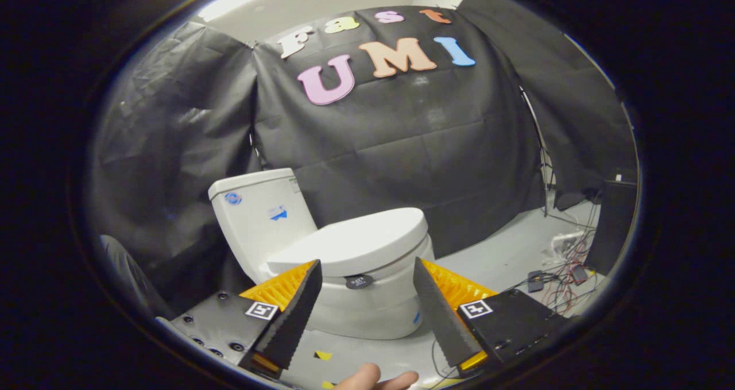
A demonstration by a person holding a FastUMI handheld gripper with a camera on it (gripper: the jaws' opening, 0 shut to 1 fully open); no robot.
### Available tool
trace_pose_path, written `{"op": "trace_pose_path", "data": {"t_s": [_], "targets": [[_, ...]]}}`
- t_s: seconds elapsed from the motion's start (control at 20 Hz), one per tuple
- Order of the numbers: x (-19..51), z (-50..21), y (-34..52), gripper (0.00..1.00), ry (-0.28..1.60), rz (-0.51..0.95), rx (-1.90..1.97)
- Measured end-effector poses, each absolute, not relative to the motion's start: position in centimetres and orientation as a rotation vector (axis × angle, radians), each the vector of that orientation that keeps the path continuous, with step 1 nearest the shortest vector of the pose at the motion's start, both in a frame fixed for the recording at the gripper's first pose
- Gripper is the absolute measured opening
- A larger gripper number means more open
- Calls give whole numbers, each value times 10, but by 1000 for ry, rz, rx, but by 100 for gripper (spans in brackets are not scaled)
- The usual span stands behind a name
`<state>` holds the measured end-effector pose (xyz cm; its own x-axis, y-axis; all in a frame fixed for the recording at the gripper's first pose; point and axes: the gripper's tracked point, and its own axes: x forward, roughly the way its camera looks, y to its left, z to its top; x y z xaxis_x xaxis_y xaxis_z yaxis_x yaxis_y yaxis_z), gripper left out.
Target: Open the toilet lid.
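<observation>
A white toilet [367, 304] stands on the grey floor just ahead of my fingers. Its lid [356, 240] lies flat and closed over the bowl. The tank [258, 217] rises behind it on the left, against the black cloth wall. My gripper [366, 268] is open, its two black ridged fingers [296, 315] spread wide with orange backing. The fingertips frame the front of the bowl just under the lid's rim, still short of the toilet. Nothing is between the fingers. A small dark round patch [359, 281] sits on the bowl's front below the lid.
Cables and small devices [560, 272] lie tangled on the floor to the right, beside a dark box [614, 223]. A stand's leg [542, 172] runs down the cloth there. Fingers of a person's hand [376, 378] show below the gripper. Yellow marks [322, 355] dot the floor.
</observation>
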<state>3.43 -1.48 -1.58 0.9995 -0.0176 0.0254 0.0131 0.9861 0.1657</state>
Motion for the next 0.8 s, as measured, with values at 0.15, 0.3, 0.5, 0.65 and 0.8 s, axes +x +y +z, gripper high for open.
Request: {"op": "trace_pose_path", "data": {"t_s": [0.15,0.3,0.5,0.65,0.8], "targets": [[58,-19,-12,99,-45,-6,249],[85,-37,-11,98,-11,-19,397],[120,-55,-7,97,-32,-45,659],[143,-74,3,97,-19,-49,798],[158,-92,9,97,26,-53,925]]}}
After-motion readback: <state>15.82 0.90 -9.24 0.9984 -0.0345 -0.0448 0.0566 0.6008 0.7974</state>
